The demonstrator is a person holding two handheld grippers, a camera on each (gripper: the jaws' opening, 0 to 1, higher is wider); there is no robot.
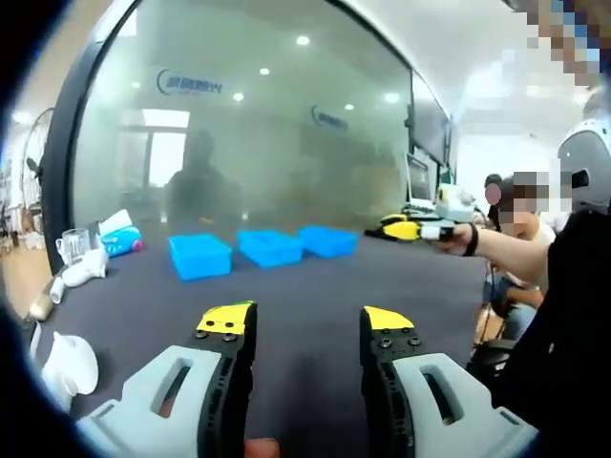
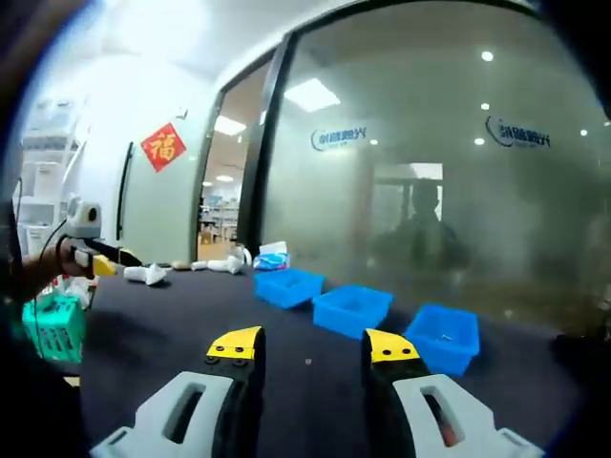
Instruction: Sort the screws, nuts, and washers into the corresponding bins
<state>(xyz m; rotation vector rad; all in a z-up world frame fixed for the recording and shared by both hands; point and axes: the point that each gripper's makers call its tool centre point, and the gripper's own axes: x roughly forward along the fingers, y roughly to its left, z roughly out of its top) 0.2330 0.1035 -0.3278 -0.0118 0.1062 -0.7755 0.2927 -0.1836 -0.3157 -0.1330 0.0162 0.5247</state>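
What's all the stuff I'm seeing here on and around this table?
Bins: three, blue, in a row on the table near the glass wall.
Table: one, dark top.
Glass wall: frosted, behind the table, with a logo.
White objects: several, at one end of the table; what they are is unclear.
Blue-and-white packet: one, beside those white objects.
Green basket: one, by the table's edge in the right gripper view.
Red sign: one, on the far wall.
Small specks: a few on the table, too small to identify.
Left gripper: grey with yellow tips, jaws apart, holding nothing.
Right gripper: same, jaws apart, holding nothing.
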